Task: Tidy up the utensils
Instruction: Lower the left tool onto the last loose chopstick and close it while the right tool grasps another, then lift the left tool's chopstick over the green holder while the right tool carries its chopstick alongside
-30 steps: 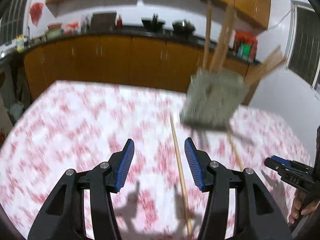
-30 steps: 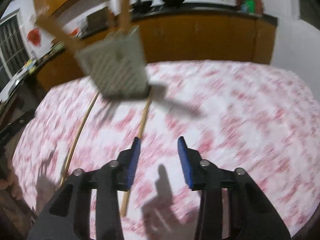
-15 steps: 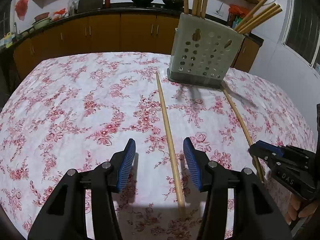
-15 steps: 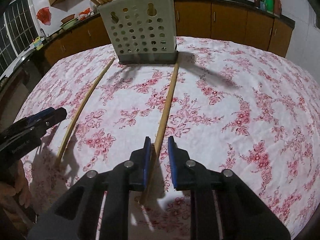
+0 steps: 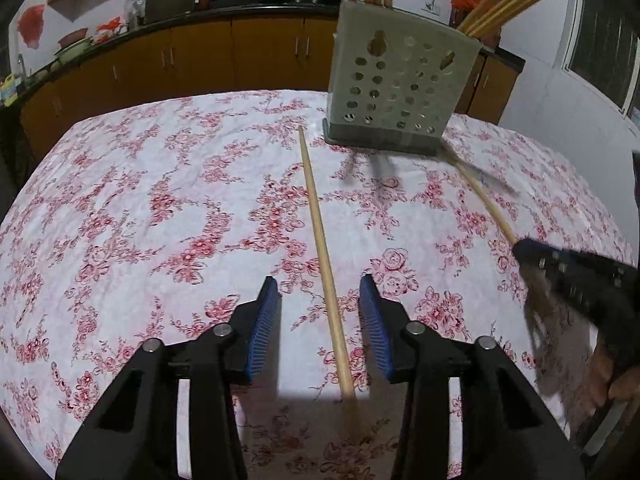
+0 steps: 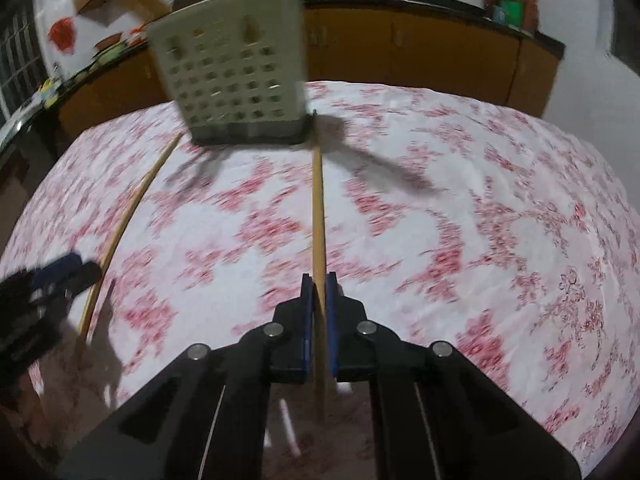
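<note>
A pale perforated utensil holder [image 5: 400, 80] [image 6: 236, 80] stands at the far side of the table with several wooden chopsticks upright in it. Two long chopsticks lie on the floral cloth. One chopstick [image 5: 324, 256] [image 6: 128, 216] runs between the blue pads of my left gripper [image 5: 319, 280] [image 6: 80, 268]. Its jaws are closing and stand apart from the stick on both sides. My right gripper [image 6: 318, 278] [image 5: 520, 248] is shut on the near part of the other chopstick [image 6: 317, 208] [image 5: 484, 200], whose far tip reaches the holder's base.
The table [image 5: 160, 200] carries a white cloth with red flowers. Brown kitchen cabinets [image 5: 200, 56] and a dark counter with pots run behind it. A hand [image 5: 612, 380] grips the right tool at the lower right of the left wrist view.
My right gripper's jaws have closed onto their chopstick. My left gripper has dropped toward the cloth and its jaws have narrowed around the other stick.
</note>
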A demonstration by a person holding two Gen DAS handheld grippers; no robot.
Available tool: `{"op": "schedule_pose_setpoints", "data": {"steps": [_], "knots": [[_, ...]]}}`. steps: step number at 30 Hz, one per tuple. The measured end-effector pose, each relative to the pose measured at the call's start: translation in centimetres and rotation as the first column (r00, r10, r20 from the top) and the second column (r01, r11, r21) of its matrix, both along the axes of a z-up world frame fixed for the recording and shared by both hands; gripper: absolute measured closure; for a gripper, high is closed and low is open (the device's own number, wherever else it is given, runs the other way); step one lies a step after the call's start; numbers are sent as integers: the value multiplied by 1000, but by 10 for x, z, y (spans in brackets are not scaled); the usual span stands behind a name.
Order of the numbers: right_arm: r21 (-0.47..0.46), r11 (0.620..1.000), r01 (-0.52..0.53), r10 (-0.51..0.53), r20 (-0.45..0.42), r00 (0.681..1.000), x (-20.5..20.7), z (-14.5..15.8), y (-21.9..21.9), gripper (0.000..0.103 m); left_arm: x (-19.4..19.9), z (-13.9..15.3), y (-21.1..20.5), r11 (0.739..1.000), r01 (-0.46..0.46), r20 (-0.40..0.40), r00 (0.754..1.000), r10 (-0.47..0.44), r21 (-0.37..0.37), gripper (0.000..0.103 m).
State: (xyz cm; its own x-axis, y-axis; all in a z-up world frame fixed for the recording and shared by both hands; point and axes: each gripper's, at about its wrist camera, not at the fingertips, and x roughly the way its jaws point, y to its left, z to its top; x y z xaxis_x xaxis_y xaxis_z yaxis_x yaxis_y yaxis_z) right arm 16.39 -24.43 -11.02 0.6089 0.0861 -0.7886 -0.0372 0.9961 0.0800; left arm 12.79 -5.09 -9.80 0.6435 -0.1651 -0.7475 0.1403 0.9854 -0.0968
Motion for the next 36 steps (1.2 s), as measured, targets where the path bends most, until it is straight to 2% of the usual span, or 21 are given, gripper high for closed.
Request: {"op": "schedule_pose_setpoints", "data": {"steps": [4,6,9,18,30,36], "knots": [[-6,999,40,-40,9,999,8,0,-14,95,4,-4,-6,999,11,-12,1000,-11,31,73],[-6,999,51,-50,11,999,11,0,-18,95,7,-4,-7,999,13,-14,1000,-12,39,84],[-7,998,59,-59,14,998,14,-2,-22,95,13,-4,-4,998,6,-14,1000,-6,55,95],[-13,999,45,-44,37,998,16,-4,-22,95,51,-4,27,995,-76,-11,997,77,63,95],[-3,999,50,-50,43,998,15,-6,-21,95,53,-5,36,997,-79,-17,997,79,6,95],[-4,999,51,-51,42,998,15,-5,-20,95,51,-5,34,997,-80,-17,997,80,7,95]]}}
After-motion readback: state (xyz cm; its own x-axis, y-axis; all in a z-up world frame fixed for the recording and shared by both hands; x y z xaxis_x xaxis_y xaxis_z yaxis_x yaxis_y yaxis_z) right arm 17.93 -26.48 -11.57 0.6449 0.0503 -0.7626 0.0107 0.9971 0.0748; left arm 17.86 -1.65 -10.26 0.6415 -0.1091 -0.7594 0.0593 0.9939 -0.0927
